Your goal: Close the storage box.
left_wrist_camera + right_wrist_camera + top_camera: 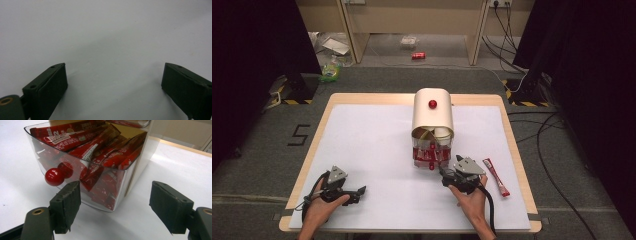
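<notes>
Right tongs (115,206), jaws apart and holding nothing, sit just in front of the clear tilt-out drawer (82,170) of the cream dispenser box (432,112), whose round red knob (53,176) lies just above and beside the tongs' left jaw; the drawer is tilted open and packed with red sachets (100,155), their long axes running from the tongs toward the box. Left tongs (113,85), likewise apart and empty, rest over the bare white tabletop (372,145) well away, so the right hand (472,200) is much the nearer. One loose red sachet (495,176) lies on the tabletop just right of the right tongs, long axis running near to far.
</notes>
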Tool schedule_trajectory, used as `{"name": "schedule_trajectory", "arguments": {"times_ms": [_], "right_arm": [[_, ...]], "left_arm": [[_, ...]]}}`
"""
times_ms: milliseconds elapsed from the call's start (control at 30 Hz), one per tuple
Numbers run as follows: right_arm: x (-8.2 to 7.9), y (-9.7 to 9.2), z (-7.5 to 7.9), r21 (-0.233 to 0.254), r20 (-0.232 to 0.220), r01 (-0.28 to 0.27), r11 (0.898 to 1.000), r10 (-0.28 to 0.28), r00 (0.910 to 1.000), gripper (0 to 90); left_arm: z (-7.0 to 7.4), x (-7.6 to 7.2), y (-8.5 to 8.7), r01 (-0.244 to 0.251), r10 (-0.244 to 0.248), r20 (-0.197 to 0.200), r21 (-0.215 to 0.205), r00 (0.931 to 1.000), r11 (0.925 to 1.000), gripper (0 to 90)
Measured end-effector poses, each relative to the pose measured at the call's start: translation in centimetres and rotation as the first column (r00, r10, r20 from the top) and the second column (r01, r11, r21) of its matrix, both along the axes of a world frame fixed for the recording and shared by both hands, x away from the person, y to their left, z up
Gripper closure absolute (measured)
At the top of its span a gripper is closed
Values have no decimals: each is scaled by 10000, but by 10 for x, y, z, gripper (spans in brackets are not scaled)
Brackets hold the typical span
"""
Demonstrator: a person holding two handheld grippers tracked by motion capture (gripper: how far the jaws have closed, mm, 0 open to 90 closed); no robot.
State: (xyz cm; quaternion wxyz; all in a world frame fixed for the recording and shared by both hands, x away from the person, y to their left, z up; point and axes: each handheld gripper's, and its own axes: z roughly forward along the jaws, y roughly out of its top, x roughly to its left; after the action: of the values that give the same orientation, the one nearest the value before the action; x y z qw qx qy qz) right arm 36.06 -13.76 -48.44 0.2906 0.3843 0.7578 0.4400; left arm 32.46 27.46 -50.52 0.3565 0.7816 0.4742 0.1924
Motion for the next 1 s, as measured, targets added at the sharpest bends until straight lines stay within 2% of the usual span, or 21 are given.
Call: {"name": "schedule_trajectory", "arguments": {"times_ms": [233, 633, 1000], "right_arm": [[4, 1, 0, -98, 34, 60, 9999, -60, 10000, 255], [10, 2, -1, 4, 37, 136, 9999, -136, 9999, 254], [14, 3, -3, -58, -118, 219, 9997, -220, 9997, 250]], "left_arm": [[0, 0, 0, 7, -7, -3, -13, 10000, 10000, 58], [0, 0, 0, 5, -5, 3, -7, 10000, 10000, 58], [0, 0, 0, 6, -6, 5, -4, 10000, 10000, 58]]}}
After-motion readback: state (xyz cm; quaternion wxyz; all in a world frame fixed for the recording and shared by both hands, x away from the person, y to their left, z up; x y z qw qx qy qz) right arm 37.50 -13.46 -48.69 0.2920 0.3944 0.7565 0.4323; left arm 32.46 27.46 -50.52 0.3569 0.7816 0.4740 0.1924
